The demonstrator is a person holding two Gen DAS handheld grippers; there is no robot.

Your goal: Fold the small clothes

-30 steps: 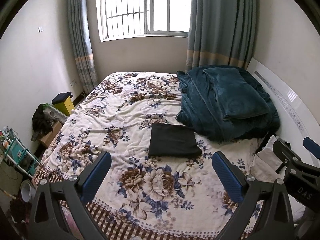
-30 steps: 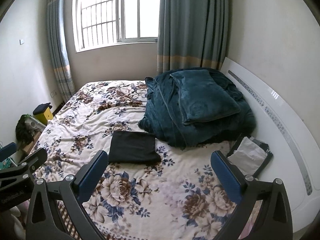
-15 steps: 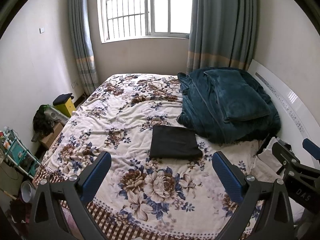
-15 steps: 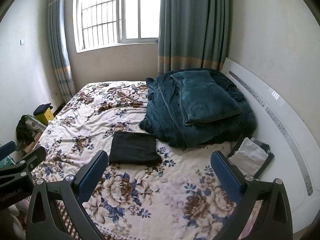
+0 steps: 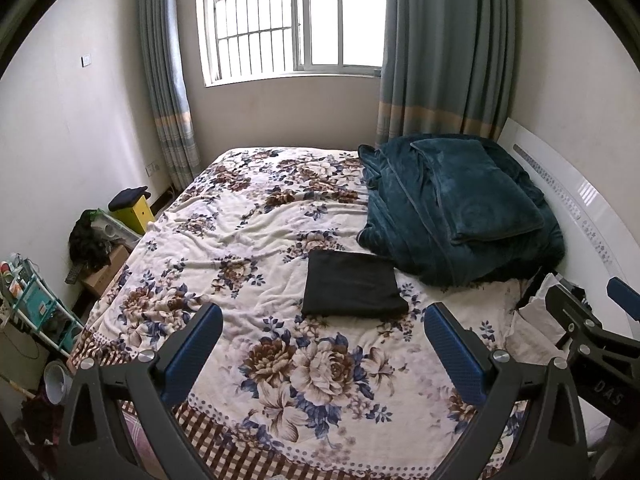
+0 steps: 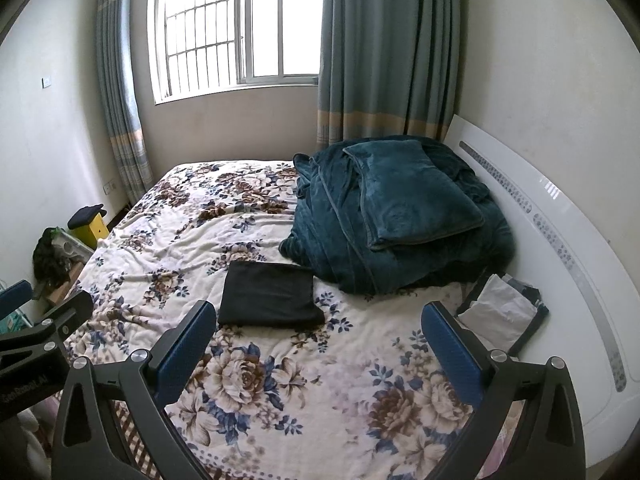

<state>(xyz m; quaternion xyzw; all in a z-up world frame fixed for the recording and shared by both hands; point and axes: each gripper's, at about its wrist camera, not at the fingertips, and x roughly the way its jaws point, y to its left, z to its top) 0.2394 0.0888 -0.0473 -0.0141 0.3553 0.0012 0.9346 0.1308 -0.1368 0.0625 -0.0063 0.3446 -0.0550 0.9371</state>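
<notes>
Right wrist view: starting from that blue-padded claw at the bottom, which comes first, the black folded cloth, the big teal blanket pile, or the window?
From the right gripper, going outward:
1. Black folded cloth, lying flat on the floral bedspread, slightly left of centre.
2. Teal blanket pile, behind the cloth, to the right by the headboard.
3. Window, on the far wall past the bed.

The right gripper (image 6: 319, 340) is hovering above the bed (image 6: 280, 392), jaws spread wide and empty. A folded black garment (image 6: 270, 300) is lying flat on the floral cover, near a teal blanket pile (image 6: 400, 220). The left gripper (image 6: 36, 336) is showing at the left edge.
</notes>
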